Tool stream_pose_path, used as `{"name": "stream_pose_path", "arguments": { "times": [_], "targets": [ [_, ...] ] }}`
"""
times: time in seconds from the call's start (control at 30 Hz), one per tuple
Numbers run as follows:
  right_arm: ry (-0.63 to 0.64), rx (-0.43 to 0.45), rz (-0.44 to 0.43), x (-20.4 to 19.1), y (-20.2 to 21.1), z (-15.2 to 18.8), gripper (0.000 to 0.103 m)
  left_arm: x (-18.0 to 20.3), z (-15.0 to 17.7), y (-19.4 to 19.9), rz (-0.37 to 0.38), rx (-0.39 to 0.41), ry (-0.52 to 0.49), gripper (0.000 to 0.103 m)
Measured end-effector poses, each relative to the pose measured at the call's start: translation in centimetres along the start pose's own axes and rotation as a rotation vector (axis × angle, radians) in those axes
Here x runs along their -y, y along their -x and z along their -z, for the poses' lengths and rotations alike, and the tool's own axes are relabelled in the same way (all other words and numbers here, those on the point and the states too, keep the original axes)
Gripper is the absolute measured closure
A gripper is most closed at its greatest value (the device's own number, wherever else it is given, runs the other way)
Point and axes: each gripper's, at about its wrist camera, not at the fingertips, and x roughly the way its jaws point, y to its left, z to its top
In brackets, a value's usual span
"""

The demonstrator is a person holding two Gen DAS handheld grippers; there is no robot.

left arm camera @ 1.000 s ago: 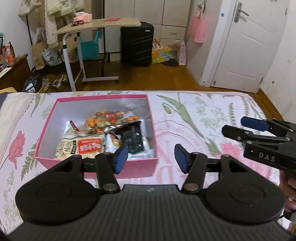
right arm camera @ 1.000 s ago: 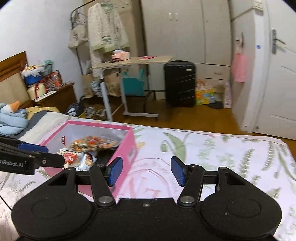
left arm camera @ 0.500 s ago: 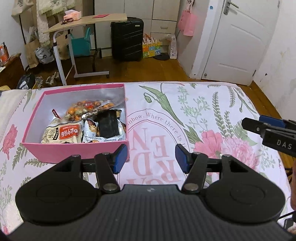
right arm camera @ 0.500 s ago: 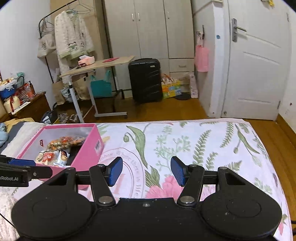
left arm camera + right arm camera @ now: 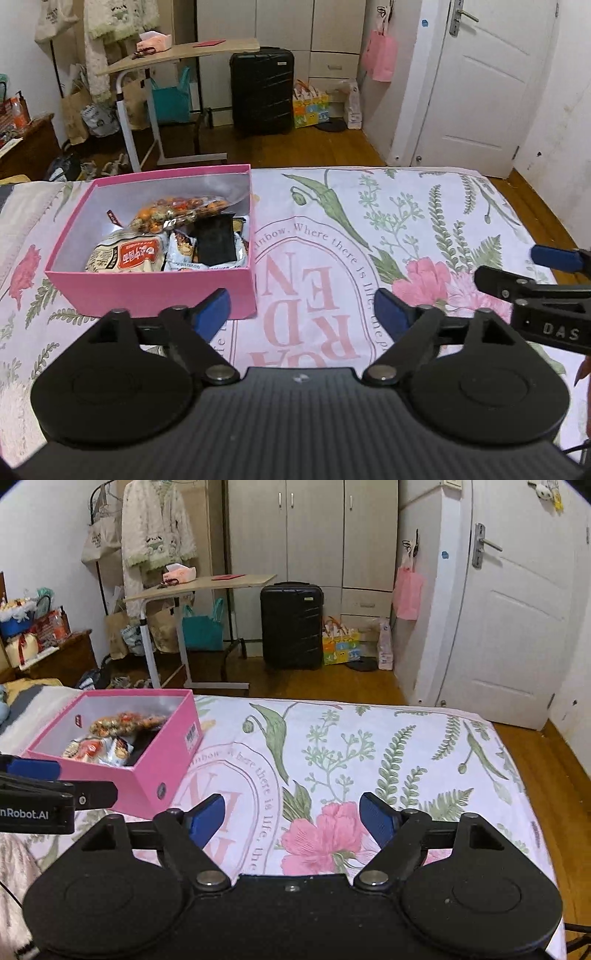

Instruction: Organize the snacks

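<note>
A pink box (image 5: 155, 291) (image 5: 155, 771) sits on the floral bed sheet (image 5: 369, 229) (image 5: 369, 738), holding several snack packs: a clear bag of mixed nuts (image 5: 177, 214), a white-and-red pack (image 5: 129, 254) and a black pack (image 5: 216, 243). My left gripper (image 5: 301, 314) hovers near the box's front right corner, its jaws opening wide with nothing between them. My right gripper (image 5: 291, 818) hangs over the pink flower print, to the right of the box, jaws opening and empty too. Each gripper shows at the edge of the other's view.
Beyond the bed's far edge are a wooden floor, a rolling desk (image 5: 199, 587), a black suitcase (image 5: 262, 92) and a white door (image 5: 517, 627). The sheet to the right of the box is bare.
Both grippers' jaws have spread wider. Both hands pulled back from the box, which now lies farther away and more to the left in both views.
</note>
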Motion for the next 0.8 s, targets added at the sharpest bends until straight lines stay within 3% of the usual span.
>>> {"name": "stream_pose_path", "arguments": {
  "times": [0.03, 0.2, 0.33, 0.53, 0.8],
  "targets": [
    [0.000, 0.002, 0.005, 0.0, 0.1, 0.1, 0.009, 0.1, 0.2, -0.1, -0.003, 0.003, -0.008, 0.012],
    [-0.022, 0.013, 0.079, 0.2, 0.5, 0.8, 0.000, 0.7, 1.0, -0.2, -0.027, 0.018, -0.045, 0.007],
    [-0.007, 0.004, 0.131, 0.4, 0.1, 1.4, 0.000, 0.9, 1.5, -0.1, -0.052, 0.040, -0.070, 0.007],
    [-0.079, 0.034, 0.081, 1.3, 0.8, 2.1, 0.000, 0.9, 1.7, 0.1, -0.095, 0.043, -0.067, 0.007],
    [-0.051, 0.057, 0.132, 0.6, 1.5, 2.5, 0.000, 1.4, 1.8, 0.6, -0.090, 0.037, -0.072, 0.007]
  ]
}}
